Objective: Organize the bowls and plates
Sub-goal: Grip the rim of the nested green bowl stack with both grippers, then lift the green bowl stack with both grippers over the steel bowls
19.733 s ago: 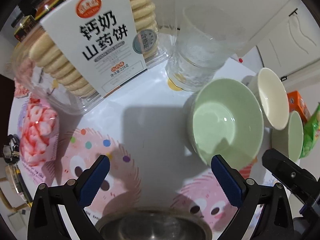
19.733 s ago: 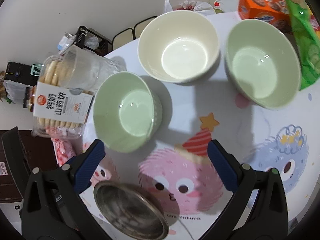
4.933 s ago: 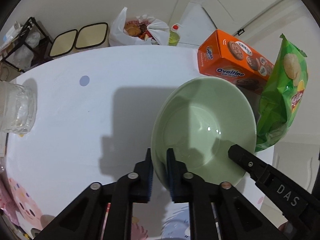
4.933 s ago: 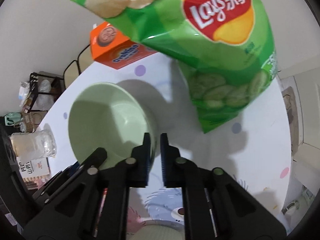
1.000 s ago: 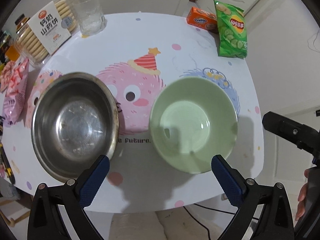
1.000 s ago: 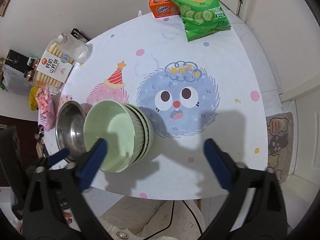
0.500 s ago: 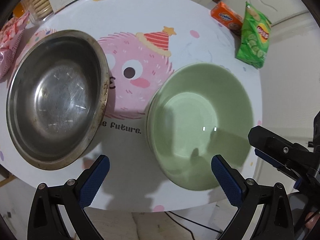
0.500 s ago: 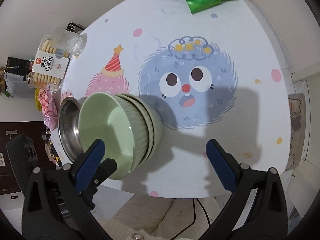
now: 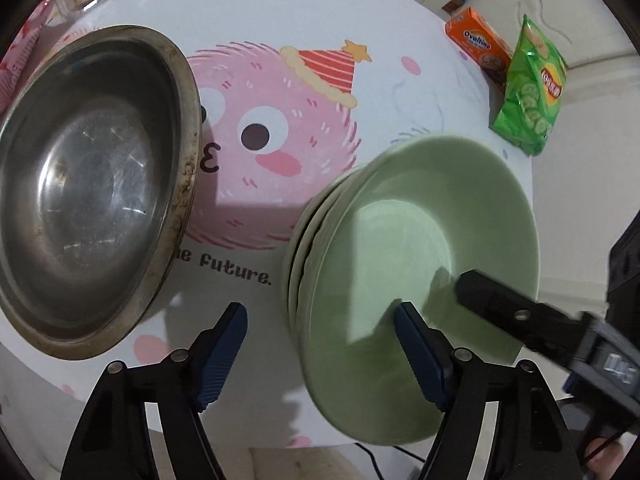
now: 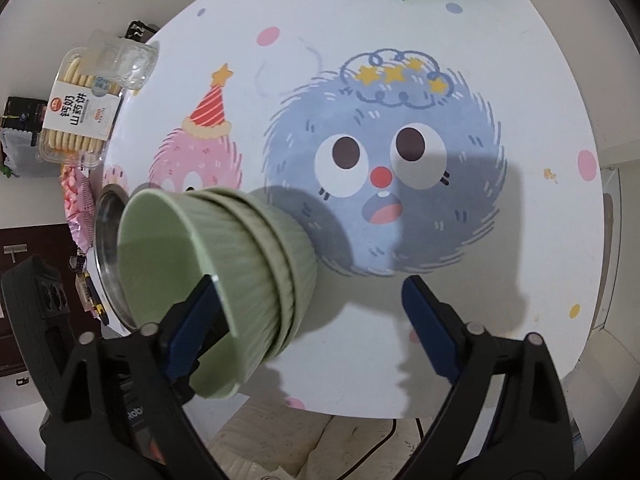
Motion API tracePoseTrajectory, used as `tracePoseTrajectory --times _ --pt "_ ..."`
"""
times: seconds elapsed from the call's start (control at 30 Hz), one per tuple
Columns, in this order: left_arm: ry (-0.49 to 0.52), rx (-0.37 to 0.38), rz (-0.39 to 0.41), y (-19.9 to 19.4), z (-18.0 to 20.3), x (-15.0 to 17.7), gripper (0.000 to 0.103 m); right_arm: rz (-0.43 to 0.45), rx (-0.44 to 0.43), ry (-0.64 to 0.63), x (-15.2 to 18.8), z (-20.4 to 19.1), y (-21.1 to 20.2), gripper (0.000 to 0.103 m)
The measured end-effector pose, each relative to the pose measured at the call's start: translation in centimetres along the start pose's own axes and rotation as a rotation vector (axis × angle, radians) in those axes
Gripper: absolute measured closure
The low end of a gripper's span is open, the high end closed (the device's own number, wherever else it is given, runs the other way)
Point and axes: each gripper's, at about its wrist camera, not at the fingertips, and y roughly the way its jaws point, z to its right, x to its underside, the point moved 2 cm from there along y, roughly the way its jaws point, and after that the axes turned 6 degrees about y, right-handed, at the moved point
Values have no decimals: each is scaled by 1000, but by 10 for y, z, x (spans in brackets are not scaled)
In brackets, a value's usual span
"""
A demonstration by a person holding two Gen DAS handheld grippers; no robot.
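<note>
A stack of three nested pale green bowls (image 9: pixel 420 248) stands near the table's front edge; it also shows in the right wrist view (image 10: pixel 240 264). My left gripper (image 9: pixel 320 344) is open and straddles the stack's left rim, one finger inside the top bowl. My right gripper (image 10: pixel 312 320) is open and straddles the right rim, its left finger inside the bowl. The right gripper's finger also shows in the left wrist view (image 9: pixel 516 312). A steel bowl (image 9: pixel 88 192) sits to the left of the stack.
The round table (image 10: pixel 520 280) has a cartoon-print cover. A green chip bag (image 9: pixel 528 92) and an orange box (image 9: pixel 480 48) lie at the far edge. A biscuit pack (image 10: pixel 80 112), a glass (image 10: pixel 128 60) and a pink snack bag (image 10: pixel 78 204) sit at the left.
Both grippers have dropped closer to the stacked bowls and narrowed somewhat. Each now has a finger inside the top bowl's rim.
</note>
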Motion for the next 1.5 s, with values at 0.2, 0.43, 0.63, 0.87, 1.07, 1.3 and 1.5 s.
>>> tracePoseTrajectory --times 0.2,0.43,0.63,0.87,1.07,1.3,1.5 --pt "-30 46 27 -5 -2 -8 55 -36 -25 2 -4 3 10 46" --pt "-114 117 16 -8 -18 -10 67 -58 -55 -34 -3 -6 13 71" --pt "-131 129 14 -10 -25 -8 72 -69 -40 -41 0 -9 13 77" --pt "-102 96 9 -12 -21 -10 76 -68 -32 -23 1 -11 14 77" --pt "-73 59 -1 -13 -20 -11 83 -48 -29 -27 4 -11 13 77" --pt "-53 59 -21 -12 -19 -12 83 -43 -21 -35 3 -12 12 77" --pt "-40 60 -26 -11 -15 -13 83 -31 -20 -27 1 -10 7 77"
